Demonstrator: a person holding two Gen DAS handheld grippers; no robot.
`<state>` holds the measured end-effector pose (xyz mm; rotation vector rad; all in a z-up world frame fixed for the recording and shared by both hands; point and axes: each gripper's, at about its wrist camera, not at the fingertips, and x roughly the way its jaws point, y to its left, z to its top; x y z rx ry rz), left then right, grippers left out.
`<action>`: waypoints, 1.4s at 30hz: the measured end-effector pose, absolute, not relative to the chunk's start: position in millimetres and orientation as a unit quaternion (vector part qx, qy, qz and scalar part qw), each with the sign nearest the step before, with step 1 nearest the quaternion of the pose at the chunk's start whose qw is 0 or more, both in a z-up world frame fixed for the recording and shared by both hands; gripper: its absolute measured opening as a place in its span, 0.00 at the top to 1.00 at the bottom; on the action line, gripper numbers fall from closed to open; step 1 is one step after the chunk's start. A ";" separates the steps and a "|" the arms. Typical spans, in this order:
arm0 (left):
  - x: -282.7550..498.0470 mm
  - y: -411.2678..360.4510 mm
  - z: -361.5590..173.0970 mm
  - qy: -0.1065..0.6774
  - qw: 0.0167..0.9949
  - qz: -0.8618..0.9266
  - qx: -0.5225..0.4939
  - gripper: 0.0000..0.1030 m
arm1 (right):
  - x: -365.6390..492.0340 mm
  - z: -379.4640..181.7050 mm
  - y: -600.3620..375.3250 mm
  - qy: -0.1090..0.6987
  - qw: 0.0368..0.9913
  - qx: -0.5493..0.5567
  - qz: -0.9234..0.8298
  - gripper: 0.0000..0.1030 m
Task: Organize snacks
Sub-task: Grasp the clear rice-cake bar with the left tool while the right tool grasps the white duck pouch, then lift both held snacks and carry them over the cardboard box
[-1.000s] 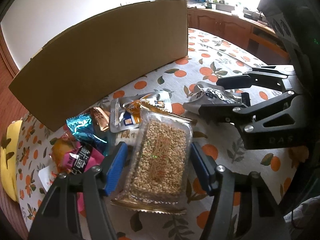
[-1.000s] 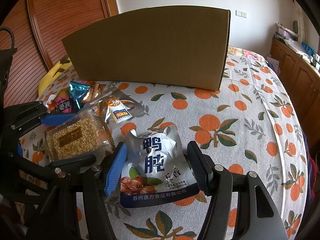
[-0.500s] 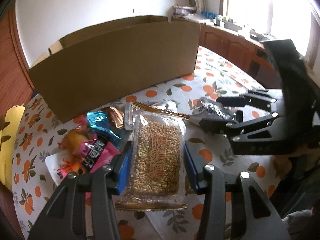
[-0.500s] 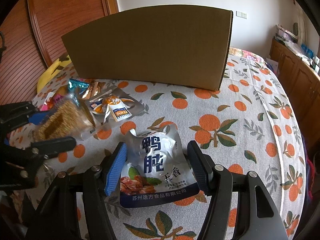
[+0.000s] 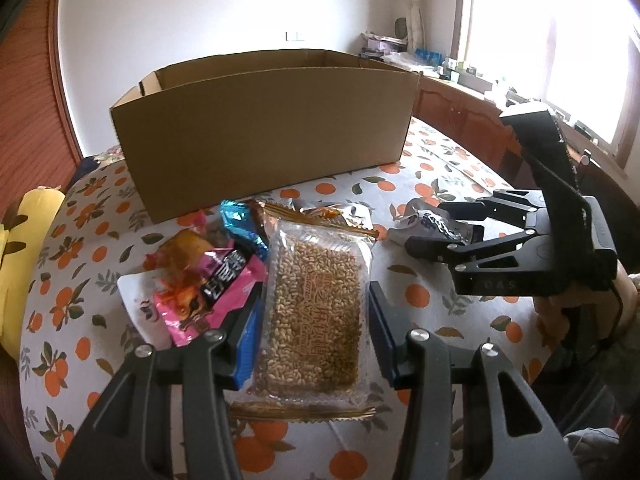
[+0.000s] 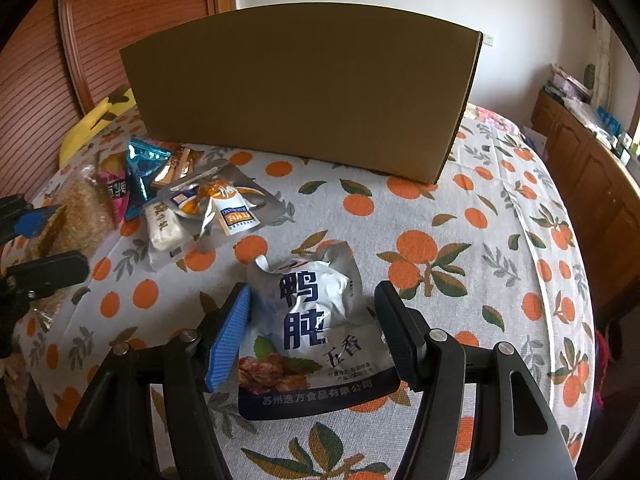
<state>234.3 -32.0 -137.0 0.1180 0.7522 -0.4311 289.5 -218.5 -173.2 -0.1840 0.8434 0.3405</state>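
My left gripper (image 5: 314, 344) is shut on a clear pack of puffed-grain bar (image 5: 316, 316) and holds it up above the table, level with the front of an open cardboard box (image 5: 264, 136). My right gripper (image 6: 314, 340) is shut on a silver and navy snack pouch (image 6: 316, 320), which rests low on the orange-print tablecloth (image 6: 460, 208). The right gripper also shows in the left wrist view (image 5: 448, 232), with the pouch (image 5: 432, 224) between its fingers. The left gripper shows at the left edge of the right wrist view (image 6: 36, 240).
A pile of loose snacks lies left of centre: a pink packet (image 5: 216, 284), a blue packet (image 5: 240, 228), an orange wrapper (image 5: 180, 256), silver pouches (image 6: 216, 204) and a white bar (image 6: 164, 228). A yellow cushion (image 5: 24, 240) sits at the table's left edge. Wooden cabinets (image 6: 592, 168) stand to the right.
My left gripper has risen with the grain bar pack, so the box's open top now shows. The right gripper has stayed put on the pouch.
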 end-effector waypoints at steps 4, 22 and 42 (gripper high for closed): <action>232.9 -26.7 -133.2 0.361 0.907 -0.210 0.050 0.54 | 289.4 -173.3 -216.9 0.407 0.894 -0.091 0.163 0.38; 220.1 -16.5 -137.7 0.352 0.906 -0.233 0.015 0.54 | 279.7 -164.2 -211.6 0.433 0.879 -0.109 0.169 0.54; 220.7 -17.4 -132.9 0.348 0.909 -0.229 0.012 0.54 | 261.3 -140.1 -220.2 0.404 0.895 -0.058 0.178 0.73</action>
